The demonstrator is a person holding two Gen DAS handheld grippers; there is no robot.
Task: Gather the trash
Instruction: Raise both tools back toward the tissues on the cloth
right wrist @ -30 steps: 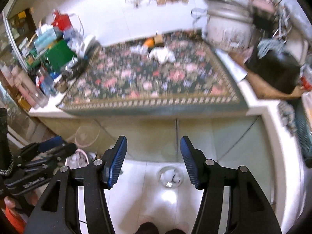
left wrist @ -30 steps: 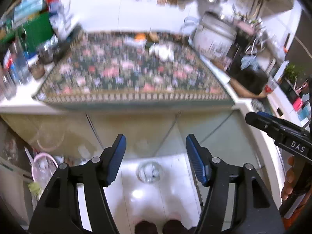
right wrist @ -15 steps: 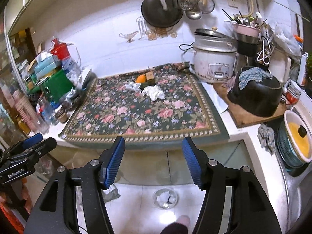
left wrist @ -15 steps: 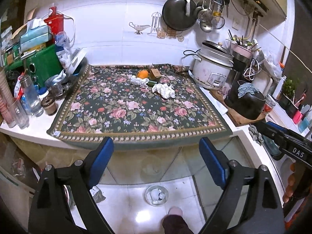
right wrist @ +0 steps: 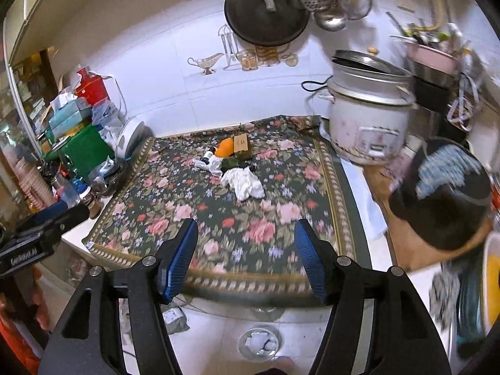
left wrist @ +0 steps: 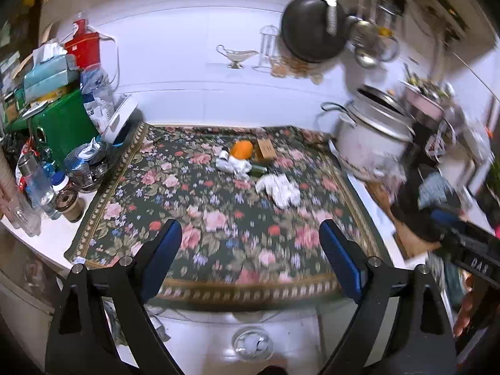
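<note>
Trash lies near the back of a floral cloth (left wrist: 218,218) on the counter: a crumpled white tissue (left wrist: 279,189) (right wrist: 245,182), an orange peel (left wrist: 241,149) (right wrist: 225,147), a small brown cardboard box (left wrist: 266,149) (right wrist: 242,143), a crumpled white wrapper (left wrist: 232,165) (right wrist: 209,163) and a dark green scrap (right wrist: 231,163). My left gripper (left wrist: 250,259) is open and empty, over the cloth's front edge. My right gripper (right wrist: 246,257) is open and empty, also at the front edge. Both are well short of the trash.
A white rice cooker (right wrist: 365,125) and a black pot with a cloth (right wrist: 443,193) stand at the right. A green box (right wrist: 82,151), bottles and jars (left wrist: 40,187) crowd the left. A small round container with white scraps (right wrist: 259,342) sits on the floor below.
Both grippers have risen from the floor level and moved forward toward the counter. The left gripper's jaws have opened wider. The cloth and trash now look nearer.
</note>
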